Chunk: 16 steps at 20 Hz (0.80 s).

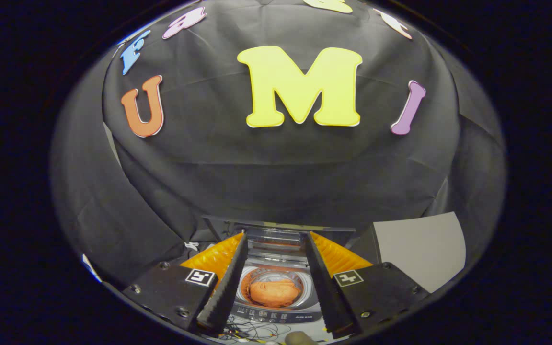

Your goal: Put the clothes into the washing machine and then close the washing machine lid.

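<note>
Claw (pixel 276 282) spread wide, nothing held; both fingers apart with clear space between them. Washing machine (pixel 276 314) sits below and ahead, seen through the gap between the fingers. Orange clothes (pixel 273 292) lie bunched inside the round drum, so loading looks done. Lid (pixel 276 239) stands raised at the far side of the opening, beyond the fingertips, its long edge running across the line of the fingers. Judgement: next move turns on reaching forward past the drum to the lid, then bringing it down toward the near side. Grey panel (pixel 419 247) stands to the right of the machine.
</note>
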Each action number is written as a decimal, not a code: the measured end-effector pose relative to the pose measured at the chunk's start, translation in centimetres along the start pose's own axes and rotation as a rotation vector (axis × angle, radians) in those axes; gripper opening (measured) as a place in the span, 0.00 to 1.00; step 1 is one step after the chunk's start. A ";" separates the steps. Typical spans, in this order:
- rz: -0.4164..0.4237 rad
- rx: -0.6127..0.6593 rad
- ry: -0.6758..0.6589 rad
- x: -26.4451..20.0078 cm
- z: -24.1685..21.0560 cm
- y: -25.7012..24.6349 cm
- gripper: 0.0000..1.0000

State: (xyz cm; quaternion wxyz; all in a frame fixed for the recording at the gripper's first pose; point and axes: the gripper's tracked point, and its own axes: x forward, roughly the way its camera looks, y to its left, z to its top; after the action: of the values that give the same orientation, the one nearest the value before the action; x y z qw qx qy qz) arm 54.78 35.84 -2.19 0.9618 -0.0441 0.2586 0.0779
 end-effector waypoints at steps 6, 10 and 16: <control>-0.014 0.023 0.012 4.6 1.2 0.0 0.76; -0.018 0.026 0.042 8.1 1.7 0.5 0.76; -0.006 0.040 0.112 14.2 1.1 1.6 0.76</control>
State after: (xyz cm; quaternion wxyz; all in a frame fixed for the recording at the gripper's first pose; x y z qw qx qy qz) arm 67.20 39.35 -8.47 0.9467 -0.0299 0.3137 0.0672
